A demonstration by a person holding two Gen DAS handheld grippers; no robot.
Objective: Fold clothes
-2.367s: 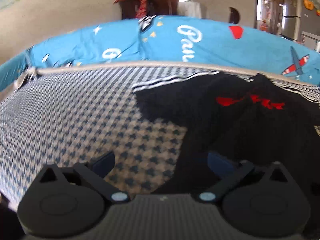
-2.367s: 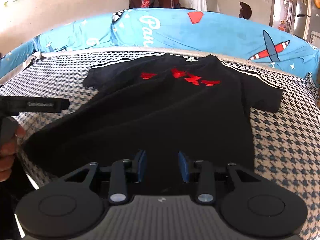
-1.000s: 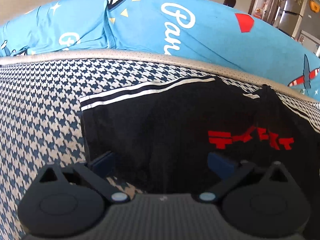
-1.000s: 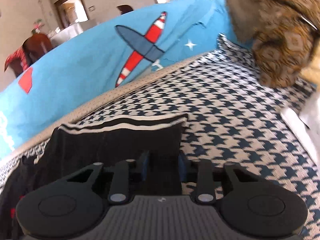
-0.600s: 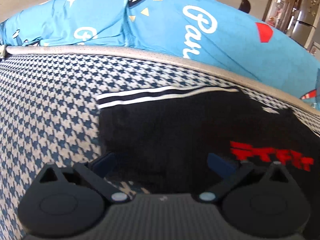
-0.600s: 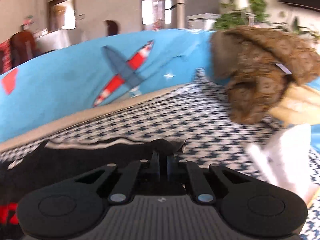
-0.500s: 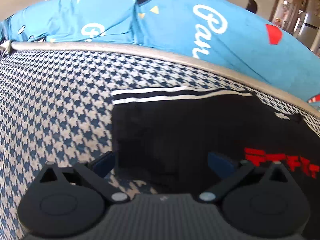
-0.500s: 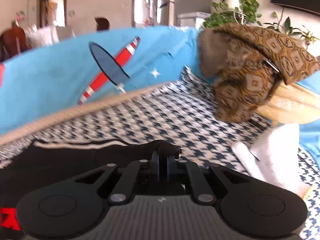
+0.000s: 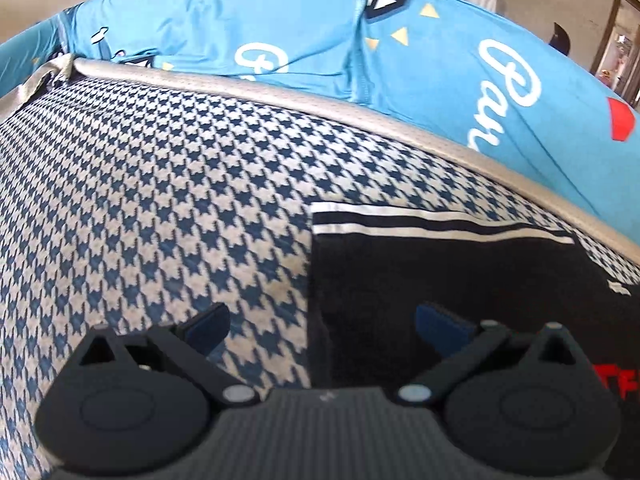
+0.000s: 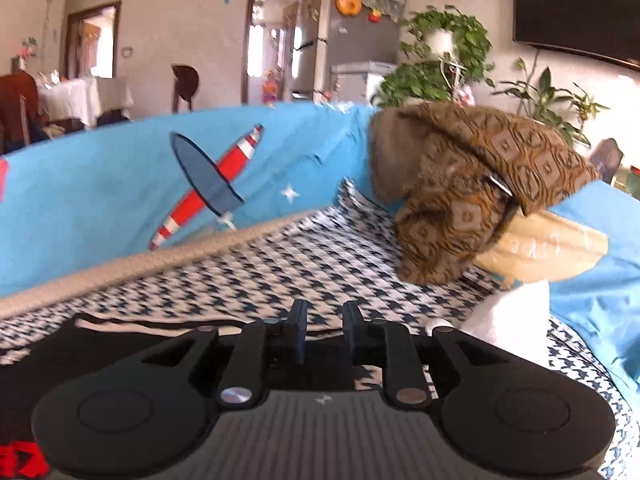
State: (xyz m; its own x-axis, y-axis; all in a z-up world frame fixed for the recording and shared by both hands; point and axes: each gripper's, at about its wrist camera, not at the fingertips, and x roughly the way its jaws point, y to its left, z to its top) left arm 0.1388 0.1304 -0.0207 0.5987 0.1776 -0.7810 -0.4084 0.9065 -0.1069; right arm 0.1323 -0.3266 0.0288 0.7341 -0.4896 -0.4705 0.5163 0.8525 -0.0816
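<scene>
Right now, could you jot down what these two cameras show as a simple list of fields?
Setting: sofa seat with blue-and-white houndstooth cover, bright blue printed backrest cover
Garment: black T-shirt with red print, lying flat, white-striped sleeve edge toward the backrest
Left hand-held gripper: jaws wide open over the sleeve's side edge, nothing gripped
Right hand-held gripper: jaws opening, narrow gap, no cloth between them
Nearby: brown patterned cushion, white cloth beside it
Fold progress: not clear from these views
</scene>
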